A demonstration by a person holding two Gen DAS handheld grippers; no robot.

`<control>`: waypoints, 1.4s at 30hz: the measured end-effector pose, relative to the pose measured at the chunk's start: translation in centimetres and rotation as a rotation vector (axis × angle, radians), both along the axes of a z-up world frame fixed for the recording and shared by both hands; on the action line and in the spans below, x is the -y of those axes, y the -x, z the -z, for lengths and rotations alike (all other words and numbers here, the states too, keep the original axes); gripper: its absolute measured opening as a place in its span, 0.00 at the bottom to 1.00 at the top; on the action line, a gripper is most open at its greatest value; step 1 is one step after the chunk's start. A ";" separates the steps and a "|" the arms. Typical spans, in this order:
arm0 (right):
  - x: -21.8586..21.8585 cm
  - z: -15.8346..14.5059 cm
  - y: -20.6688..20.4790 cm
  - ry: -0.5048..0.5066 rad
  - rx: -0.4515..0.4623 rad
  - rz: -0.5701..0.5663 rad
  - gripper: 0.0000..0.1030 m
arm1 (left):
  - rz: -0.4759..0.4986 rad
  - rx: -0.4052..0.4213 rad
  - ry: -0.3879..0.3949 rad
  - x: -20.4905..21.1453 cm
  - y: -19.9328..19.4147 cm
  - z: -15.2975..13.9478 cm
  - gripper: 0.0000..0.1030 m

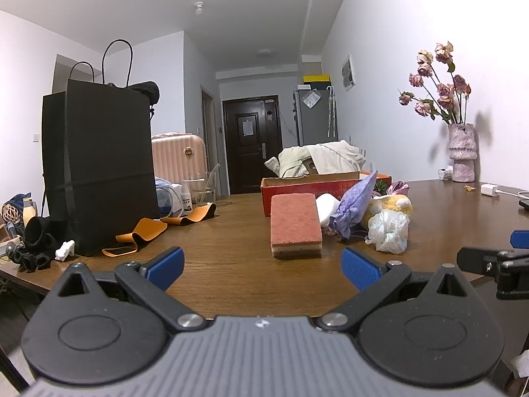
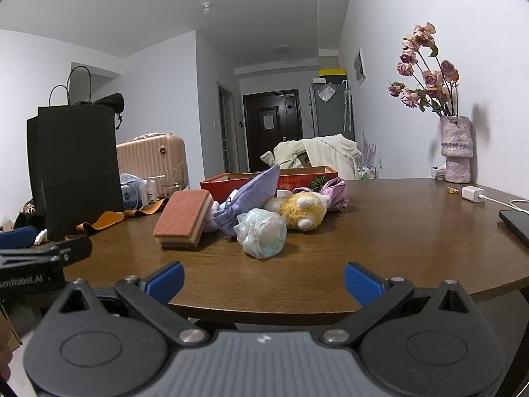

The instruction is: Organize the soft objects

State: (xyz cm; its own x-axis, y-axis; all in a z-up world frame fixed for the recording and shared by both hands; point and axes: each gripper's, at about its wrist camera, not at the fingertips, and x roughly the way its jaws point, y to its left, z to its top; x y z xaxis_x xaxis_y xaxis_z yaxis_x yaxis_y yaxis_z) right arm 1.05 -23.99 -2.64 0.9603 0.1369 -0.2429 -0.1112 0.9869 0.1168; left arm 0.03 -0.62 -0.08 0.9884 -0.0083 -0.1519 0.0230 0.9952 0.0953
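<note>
A pile of soft things lies mid-table in front of a red cardboard box [image 1: 325, 186] [image 2: 251, 182]. A pink-topped layered sponge [image 1: 295, 225] [image 2: 184, 219] sits at its left. Beside it are a lilac drawstring pouch [image 1: 355, 203] [image 2: 251, 195], a yellow plush toy [image 1: 393, 205] [image 2: 302, 210] and a crumpled clear plastic bag [image 1: 387, 231] [image 2: 263, 236]. My left gripper [image 1: 263, 266] stands open near the table's front edge, facing the sponge, nothing between its blue pads. My right gripper [image 2: 263, 279] is open too, short of the plastic bag.
A tall black paper bag [image 1: 99, 168] [image 2: 76, 168] stands at the left with orange straps [image 1: 142, 233] before it. A vase of dried roses [image 1: 461, 152] [image 2: 456, 149], a white charger [image 2: 472, 194] and a dark phone [image 2: 517, 223] lie right. The brown table [image 1: 231, 244] [image 2: 380, 241] has bare wood right.
</note>
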 end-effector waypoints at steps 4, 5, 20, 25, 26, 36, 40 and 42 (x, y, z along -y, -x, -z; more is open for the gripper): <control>0.0 0.0 0.0 -0.004 0.003 0.001 1.00 | 0.000 -0.005 -0.003 0.1 -0.1 0.1 1.00; 0.0 0.0 0.0 -0.003 0.000 0.000 1.00 | -0.001 -0.005 -0.003 0.0 -0.1 0.1 1.00; 0.0 0.1 0.0 -0.007 -0.004 0.001 1.00 | 0.000 -0.007 -0.003 0.1 -0.1 0.0 1.00; 0.0 0.1 -0.2 -0.006 -0.009 0.001 1.00 | -0.001 -0.008 -0.005 0.1 -0.2 0.1 1.00; 0.0 0.1 -0.2 -0.006 -0.009 0.002 1.00 | -0.001 -0.008 -0.004 0.1 -0.2 0.1 1.00; -0.2 -1.0 -1.3 -0.008 0.000 0.002 1.00 | -0.027 0.000 -0.018 -0.2 -1.3 -1.1 1.00; -0.1 -1.7 -2.7 -0.019 -0.010 0.004 1.00 | -0.021 -0.032 -0.017 -0.4 -2.8 -1.7 1.00; 0.0 -1.9 -3.4 -0.024 -0.016 0.002 1.00 | -0.023 -0.058 -0.013 -0.5 -3.8 -1.8 1.00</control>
State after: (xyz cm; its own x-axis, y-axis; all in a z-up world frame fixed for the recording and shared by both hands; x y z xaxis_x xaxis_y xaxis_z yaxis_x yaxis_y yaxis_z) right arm 4.49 -23.95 -0.76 0.9567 0.1412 -0.2547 -0.1073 0.9839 0.1426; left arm 3.85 -0.16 1.76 0.9777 0.0162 -0.2092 0.0065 0.9942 0.1072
